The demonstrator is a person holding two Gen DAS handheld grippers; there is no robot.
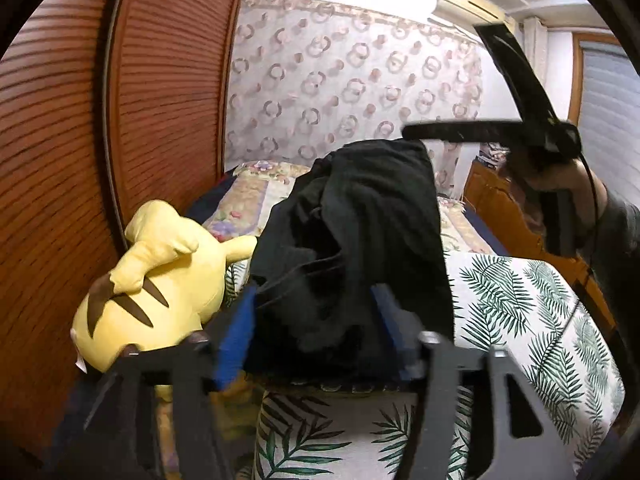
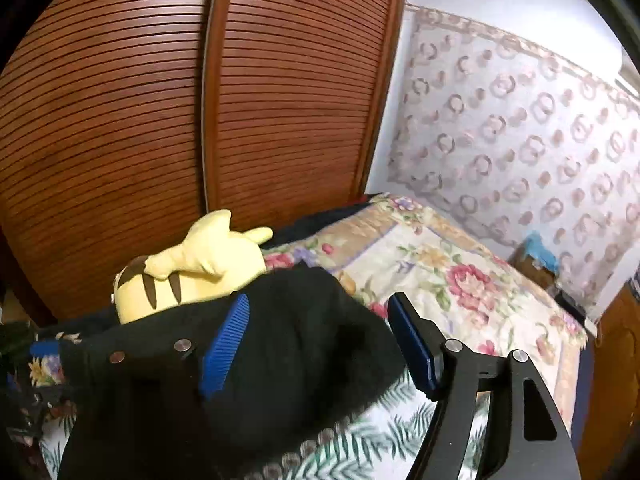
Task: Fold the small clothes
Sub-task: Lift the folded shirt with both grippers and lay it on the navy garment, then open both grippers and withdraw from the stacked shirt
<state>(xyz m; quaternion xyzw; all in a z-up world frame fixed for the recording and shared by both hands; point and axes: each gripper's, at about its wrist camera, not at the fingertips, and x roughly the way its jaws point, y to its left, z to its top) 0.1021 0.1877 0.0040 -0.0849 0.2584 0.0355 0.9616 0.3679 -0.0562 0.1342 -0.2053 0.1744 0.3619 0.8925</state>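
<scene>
- Bed (image 1: 520, 312) w/ palm-leaf cover at near end, floral cover (image 2: 452, 264) toward far end by patterned wall (image 1: 352, 80).
- Louvred wood doors (image 2: 120, 120) run along bed's left edge.
- Yellow plush (image 1: 160, 280) lies at bed's left edge, touching black garment (image 1: 352, 248) on its left side; in right wrist view plush sits just behind garment.
- Garment = bunched heap on leaf cover, mid-bed, blocks most of the view ahead in left wrist cam.
- Left gripper (image 1: 312, 320): jaws apart, blue pads either side of garment's near edge; cloth lies between them, not pinched as far as seen.
- Right gripper (image 2: 320, 340): jaws apart; left pad sits against/on the cloth, right pad clear over the covers. Nothing clamped.
- Right gripper also seen in left wrist view (image 1: 440, 80), raised above garment's far top, held by hand (image 1: 560, 176).
- Wood furniture past bed's right edge; AC unit (image 1: 468, 4) high on wall.
- No containers seen.
</scene>
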